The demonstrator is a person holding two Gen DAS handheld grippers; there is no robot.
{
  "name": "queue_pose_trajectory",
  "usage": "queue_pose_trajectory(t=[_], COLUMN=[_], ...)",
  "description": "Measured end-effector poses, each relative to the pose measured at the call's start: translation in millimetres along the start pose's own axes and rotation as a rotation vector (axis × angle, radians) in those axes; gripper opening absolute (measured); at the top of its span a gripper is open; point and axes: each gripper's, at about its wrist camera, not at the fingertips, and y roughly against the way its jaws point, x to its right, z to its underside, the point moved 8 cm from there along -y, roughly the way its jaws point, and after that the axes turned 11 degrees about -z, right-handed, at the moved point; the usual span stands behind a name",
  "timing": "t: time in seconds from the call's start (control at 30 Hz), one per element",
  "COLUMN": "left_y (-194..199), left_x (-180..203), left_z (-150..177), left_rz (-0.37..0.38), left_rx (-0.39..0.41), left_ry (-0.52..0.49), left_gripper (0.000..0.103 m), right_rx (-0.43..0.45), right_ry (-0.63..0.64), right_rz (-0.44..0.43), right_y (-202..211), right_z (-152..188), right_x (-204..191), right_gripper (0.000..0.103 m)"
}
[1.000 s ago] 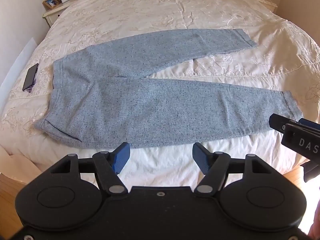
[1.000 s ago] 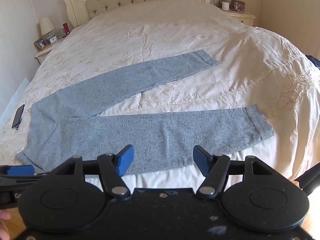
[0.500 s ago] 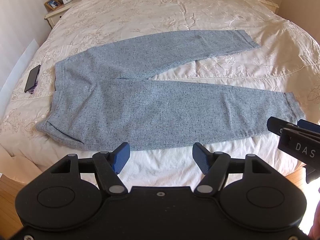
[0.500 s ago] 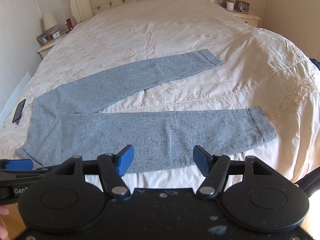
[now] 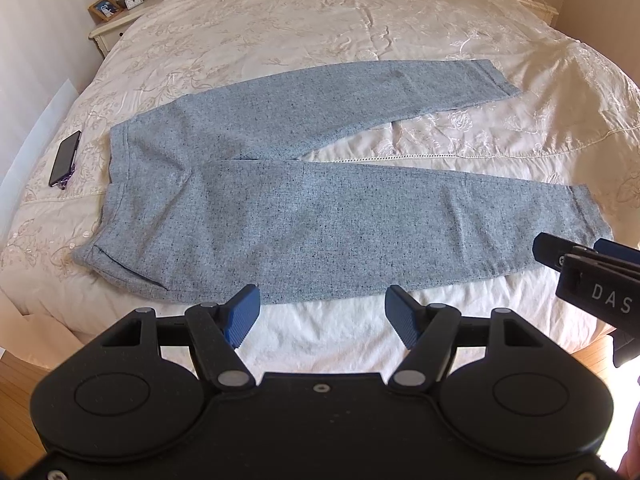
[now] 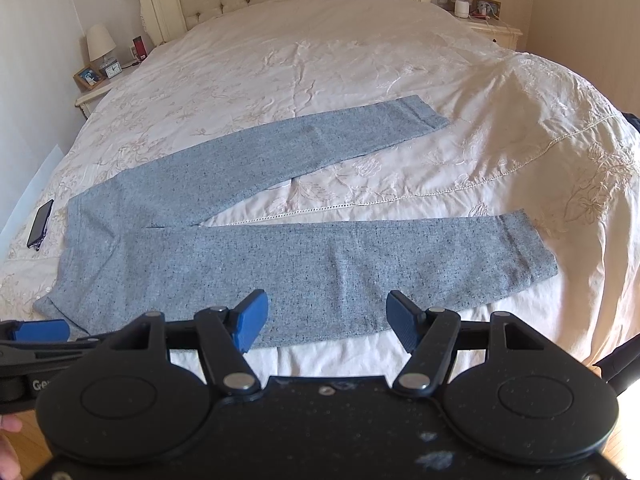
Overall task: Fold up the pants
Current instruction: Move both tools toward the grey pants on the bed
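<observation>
Left wrist view: my left gripper (image 5: 322, 316) hangs released over the near edge of the bed (image 5: 320, 12), where the grey pants (image 5: 304, 216) lie flat, legs splayed. My right gripper (image 6: 326, 320) is likewise released, holding nothing.

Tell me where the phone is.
The phone lies on the bed at far left in both views, just beyond the waistband of the pants.

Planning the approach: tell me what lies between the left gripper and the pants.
Only bare white bedspread separates the open left gripper from the speckled grey-blue pants, per the left wrist view.
</observation>
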Motion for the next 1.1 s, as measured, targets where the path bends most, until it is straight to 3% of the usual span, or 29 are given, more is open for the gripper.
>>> queue_pose_trajectory(t=[1.1], left_y=[-19], left_x=[-9], left_z=[-7], left_rz=[-0.008], left_rx=[-0.051], left_ry=[-0.007], left_gripper=[0.072], right_rx=[-0.055], right_ry=[-0.015], right_rz=[-0.008], right_y=[-26], right_z=[-1], right_x=[-7], right_gripper=[0.069])
